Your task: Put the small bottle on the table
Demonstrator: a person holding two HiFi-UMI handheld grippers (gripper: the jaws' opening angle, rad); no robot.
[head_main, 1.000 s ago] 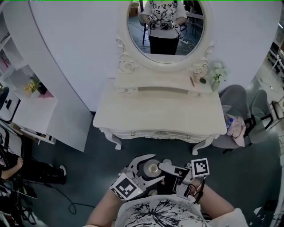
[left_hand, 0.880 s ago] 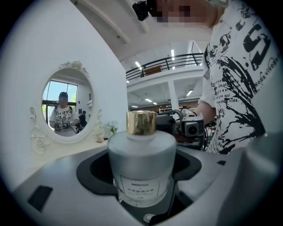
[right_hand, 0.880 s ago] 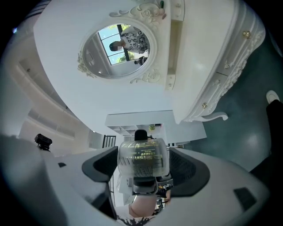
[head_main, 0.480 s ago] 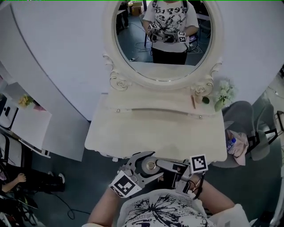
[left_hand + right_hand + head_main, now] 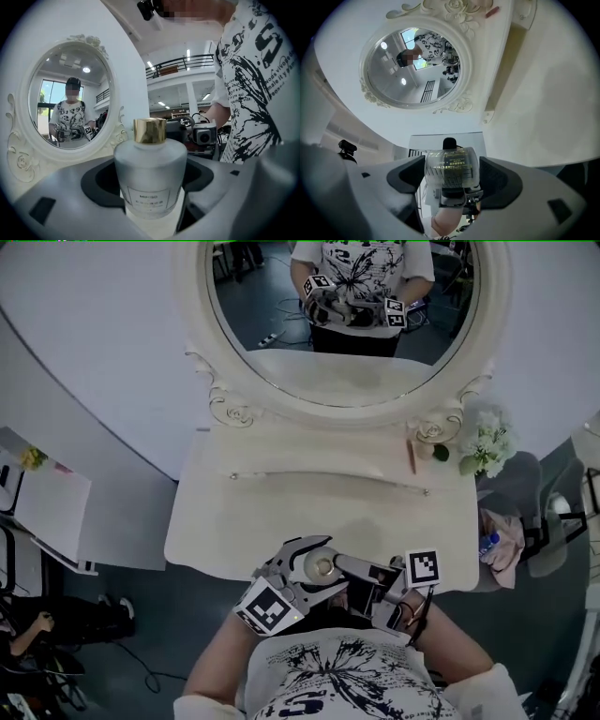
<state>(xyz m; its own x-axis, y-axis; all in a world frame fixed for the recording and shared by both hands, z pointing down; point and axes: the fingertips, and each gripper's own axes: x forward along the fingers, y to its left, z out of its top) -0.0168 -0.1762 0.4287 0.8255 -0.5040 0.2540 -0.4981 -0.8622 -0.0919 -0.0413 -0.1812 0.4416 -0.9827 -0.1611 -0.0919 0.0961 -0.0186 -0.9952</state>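
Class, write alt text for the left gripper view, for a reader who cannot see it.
A frosted bottle with a gold cap stands upright, gripped between the jaws of the left gripper. Behind it at left, an oval white-framed mirror reflects the person; their printed shirt fills the right.

Frosted white glass bottle (image 5: pixel 150 168): shiny gold cap; white label with a thin dark border and dark print.
Small clear plastic bottle (image 5: pixel 451 164): black cap, dark lines of print on the wall.
Left gripper (image 5: pixel 150 180), right gripper (image 5: pixel 452 177): pale grey shells, black pads on the fingers (image 5: pixel 405 176).
Marker cube (image 5: pixel 265 607): black squares on white.
Ornate cream-white desk (image 5: pixel 281 521), with a cream oval mirror frame (image 5: pixel 225 409).
Floor (image 5: pixel 131 606): dark grey-blue.
Shirt (image 5: pixel 347 681): white, black brush-stroke print.
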